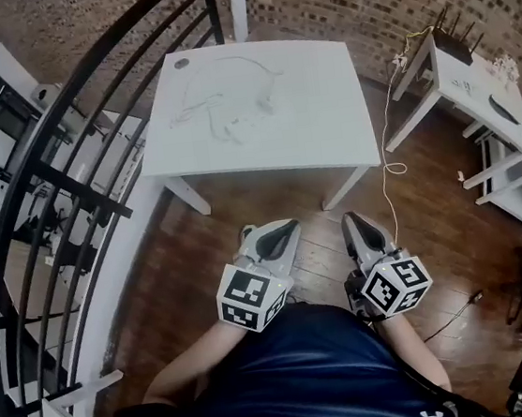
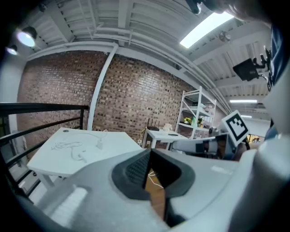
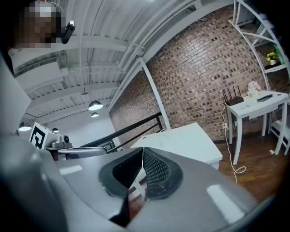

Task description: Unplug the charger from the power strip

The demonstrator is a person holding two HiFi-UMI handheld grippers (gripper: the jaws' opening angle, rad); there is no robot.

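A white table (image 1: 327, 133) stands ahead of me on the wooden floor. On it lies a loose white cable (image 1: 230, 112) that ends in a small white charger block (image 2: 99, 144). I cannot make out a power strip against the white top. My left gripper (image 1: 283, 232) and right gripper (image 1: 355, 223) hang side by side over the floor, short of the table's near edge. Both are shut with nothing between the jaws. In the left gripper view the left gripper (image 2: 149, 156) points toward the table (image 2: 54, 158). In the right gripper view the right gripper (image 3: 142, 156) does too.
A black metal railing (image 1: 69, 179) curves along the left. At the right stands a white side table (image 1: 458, 79) with a black router (image 1: 453, 42), and a white cord (image 1: 387, 140) hangs from it to the floor. A white shelf unit (image 1: 521, 171) stands farther right.
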